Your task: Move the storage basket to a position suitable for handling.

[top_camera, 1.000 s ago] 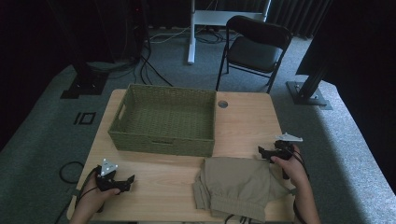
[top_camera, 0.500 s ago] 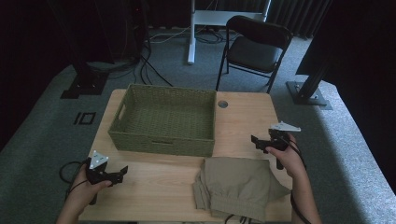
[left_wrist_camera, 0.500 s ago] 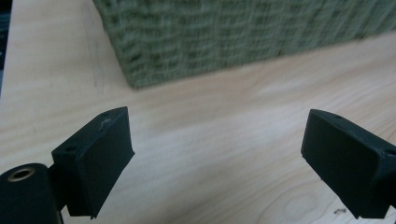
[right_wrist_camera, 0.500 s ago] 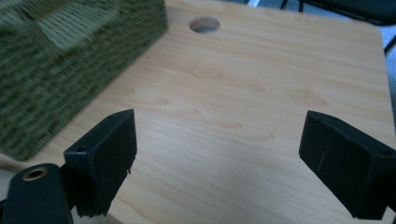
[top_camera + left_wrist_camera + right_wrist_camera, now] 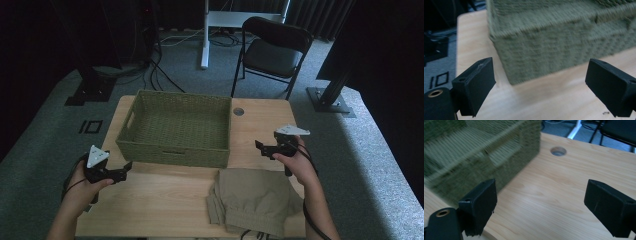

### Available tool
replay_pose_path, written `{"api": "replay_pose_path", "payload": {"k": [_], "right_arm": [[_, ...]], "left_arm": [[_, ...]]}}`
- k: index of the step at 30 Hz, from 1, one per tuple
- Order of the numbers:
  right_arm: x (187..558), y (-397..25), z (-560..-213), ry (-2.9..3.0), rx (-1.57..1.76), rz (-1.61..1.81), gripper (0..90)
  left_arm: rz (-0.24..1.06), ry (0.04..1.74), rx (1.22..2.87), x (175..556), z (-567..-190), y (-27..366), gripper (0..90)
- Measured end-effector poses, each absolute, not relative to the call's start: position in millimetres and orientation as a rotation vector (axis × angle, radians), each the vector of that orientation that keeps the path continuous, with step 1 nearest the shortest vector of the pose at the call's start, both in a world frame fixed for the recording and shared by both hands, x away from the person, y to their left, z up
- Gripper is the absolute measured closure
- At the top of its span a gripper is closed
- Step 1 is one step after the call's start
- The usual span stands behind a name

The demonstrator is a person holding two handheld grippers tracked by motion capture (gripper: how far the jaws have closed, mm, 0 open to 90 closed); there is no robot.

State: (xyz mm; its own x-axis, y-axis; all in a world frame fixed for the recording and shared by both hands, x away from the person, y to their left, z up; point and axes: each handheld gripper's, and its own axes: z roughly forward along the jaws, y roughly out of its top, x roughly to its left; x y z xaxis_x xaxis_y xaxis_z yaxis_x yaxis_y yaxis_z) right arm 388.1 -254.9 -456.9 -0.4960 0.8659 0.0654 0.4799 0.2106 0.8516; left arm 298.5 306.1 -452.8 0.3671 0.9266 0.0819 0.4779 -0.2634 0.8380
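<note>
I see the woven basket (image 5: 564, 42) smeared by motion blur in both gripper views, and the folded khaki garment (image 5: 252, 200) cut off at the frame's bottom edge.

woven wicker basket (image 5: 175, 127); matt khaki cloth (image 5: 252, 200); wood table (image 5: 155, 200)

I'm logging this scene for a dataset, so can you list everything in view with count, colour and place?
basket: one, green woven, far left half of the table, nothing visible inside
folded garment: one, khaki, near right edge of the table
table: one, light wood, centre, with a round hole near its far edge
folding chair: one, black, on the floor beyond the table
white stand: one, behind the table
cables: several, black, on the grey floor far left
left gripper: one, black, open, near the basket's front left corner
right gripper: one, black, open, above the garment
</note>
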Motion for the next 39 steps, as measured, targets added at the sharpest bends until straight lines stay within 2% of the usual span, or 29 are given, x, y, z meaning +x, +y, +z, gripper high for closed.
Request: {"api": "replay_pose_path", "payload": {"k": [11,12,20,26,34,35,37,39], "right_arm": [[390,-228,-447,2.103,1.174,1.238,11.0],[391,-223,-445,2.109,1.166,1.249,11.0],[394,-201,-439,2.132,1.134,1.264,11.1],[397,-186,-440,2.131,1.113,1.254,14.8],[397,-170,-444,2.136,1.127,1.274,20.3],[397,-169,-445,2.145,1.127,1.274,22.1],[396,-163,-450,2.167,1.138,1.26,27.6],[396,-160,-453,2.183,1.136,1.249,32.2]], "left_arm": [[0.78,1.205,1.832,335,-434,310,12.1],[0.788,1.204,1.826,338,-434,310,15.7],[0.788,1.275,1.804,368,-442,317,15.8],[0.784,1.323,1.796,386,-450,325,17.4],[0.813,1.315,1.772,400,-456,332,29.2],[0.78,1.314,1.784,403,-458,332,29.2],[0.767,1.315,1.816,405,-460,331,36.3],[0.761,1.326,1.844,405,-463,329,38.8]]}}
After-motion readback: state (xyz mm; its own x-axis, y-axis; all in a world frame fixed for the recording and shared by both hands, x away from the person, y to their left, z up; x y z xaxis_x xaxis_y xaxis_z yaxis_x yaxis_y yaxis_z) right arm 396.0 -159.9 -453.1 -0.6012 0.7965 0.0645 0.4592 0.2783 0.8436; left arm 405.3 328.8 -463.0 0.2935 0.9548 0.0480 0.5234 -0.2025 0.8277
